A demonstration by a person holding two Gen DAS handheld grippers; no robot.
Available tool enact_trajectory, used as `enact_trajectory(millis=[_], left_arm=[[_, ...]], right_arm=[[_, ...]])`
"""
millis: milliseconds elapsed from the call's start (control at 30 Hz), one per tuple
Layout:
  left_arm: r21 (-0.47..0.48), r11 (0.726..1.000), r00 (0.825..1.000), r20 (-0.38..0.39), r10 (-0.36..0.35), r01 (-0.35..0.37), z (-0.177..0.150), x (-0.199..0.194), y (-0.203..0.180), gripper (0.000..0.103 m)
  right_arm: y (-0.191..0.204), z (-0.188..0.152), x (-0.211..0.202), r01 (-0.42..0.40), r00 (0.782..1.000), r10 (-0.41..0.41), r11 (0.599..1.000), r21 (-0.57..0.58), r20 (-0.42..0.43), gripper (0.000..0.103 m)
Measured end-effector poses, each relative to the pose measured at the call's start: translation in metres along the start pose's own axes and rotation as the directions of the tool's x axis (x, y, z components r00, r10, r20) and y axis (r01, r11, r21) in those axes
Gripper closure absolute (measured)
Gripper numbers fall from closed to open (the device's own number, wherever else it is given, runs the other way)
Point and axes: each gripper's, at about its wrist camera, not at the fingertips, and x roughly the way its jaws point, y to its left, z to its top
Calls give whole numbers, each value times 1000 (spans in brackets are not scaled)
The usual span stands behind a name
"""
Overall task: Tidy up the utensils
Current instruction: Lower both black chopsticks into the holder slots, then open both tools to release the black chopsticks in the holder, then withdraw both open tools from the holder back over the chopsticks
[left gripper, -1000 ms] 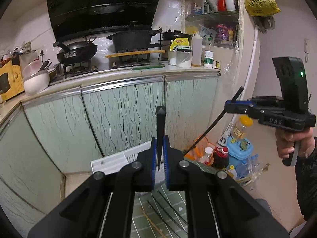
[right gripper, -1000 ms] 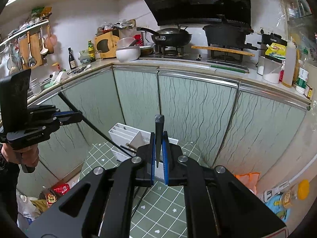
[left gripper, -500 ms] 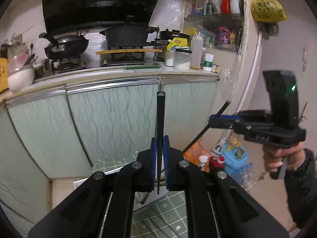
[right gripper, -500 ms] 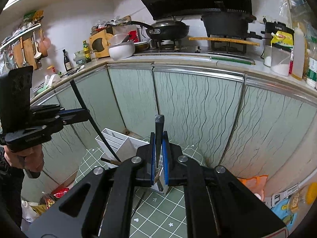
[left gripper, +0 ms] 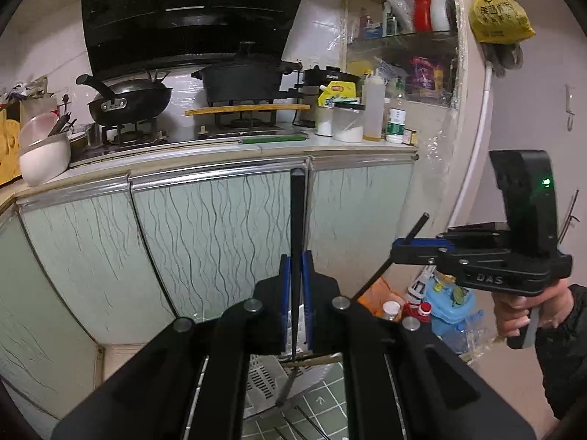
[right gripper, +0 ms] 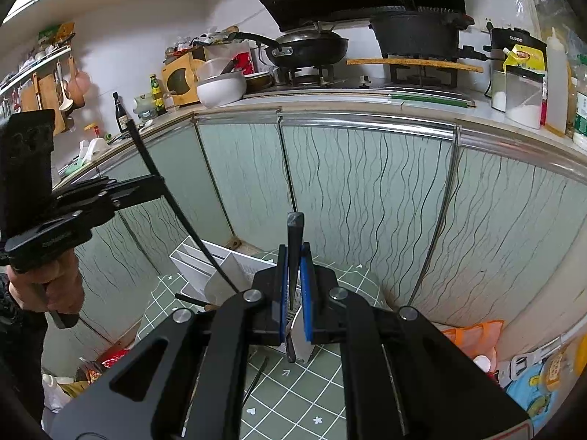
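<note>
Both grippers clamp a black chopstick each, point-down so they can drop straight in: left gripper (left gripper: 294,302) fingers shut on left chopstick (left gripper: 296,242), right gripper (right gripper: 293,293) likewise w/ right chopstick (right gripper: 293,253); white organizer (right gripper: 220,267) sits centre-left on green mat (right gripper: 293,396), below both tips.

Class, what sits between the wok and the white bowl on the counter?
In the right wrist view, a shallow dish sits between the wok and bowl.
</note>
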Motion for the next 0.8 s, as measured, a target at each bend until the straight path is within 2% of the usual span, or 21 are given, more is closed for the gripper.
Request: enact_trajectory(millis=[267, 333, 367, 400, 433, 467, 533, 567, 633, 700, 800], left_arm=[[-6, 1000, 1000, -15, 8, -8, -13, 22, 8, 95], [11, 1000, 999, -35, 17, -17, -19, 27, 9, 90], [19, 999, 999, -42, 31, -30, -22, 27, 9, 63], [24, 999, 998, -36, 44, -43, -24, 25, 9, 32], [31, 998, 998, -21, 59, -59, -27, 21, 9, 19], [34, 997, 998, -8, 68, -68, -28, 17, 9, 14], [26, 997, 997, -14, 78, -78, -32, 12, 12, 14], [22, 996, 996, -21, 88, -88, -34, 10, 14, 14], [29, 994, 994, -34, 102, -101, -40, 3, 14, 12], [39, 993, 992, -38, 116, -115, -45, -4, 12, 9], [32, 991, 990, -55, 128, -127, -53, -12, 11, 7]], right_arm=[[-3, -4, 15, -13, 1000, 13, 1000, -5, -9, 97], [-6, -7, 23, -5, 999, 5, 1000, -5, -34, 95], [-8, -8, 25, 3, 999, -4, 1000, -7, -44, 79], [-9, -11, 23, 18, 999, -18, 1000, -10, -35, 58], [-10, -13, 20, 28, 999, -28, 1000, -8, -20, 49], [-11, -15, 18, 33, 999, -33, 999, -6, -12, 40], [-12, -18, 14, 40, 999, -40, 999, 0, -12, 33], [-12, -19, 11, 48, 999, -48, 999, 0, -8, 25], [-10, -24, 5, 51, 999, -51, 999, -9, -1, 22], [-6, -27, -2, 56, 998, -55, 998, -18, 5, 12], [1, -34, -11, 53, 999, -53, 998, -34, 9, 9]])
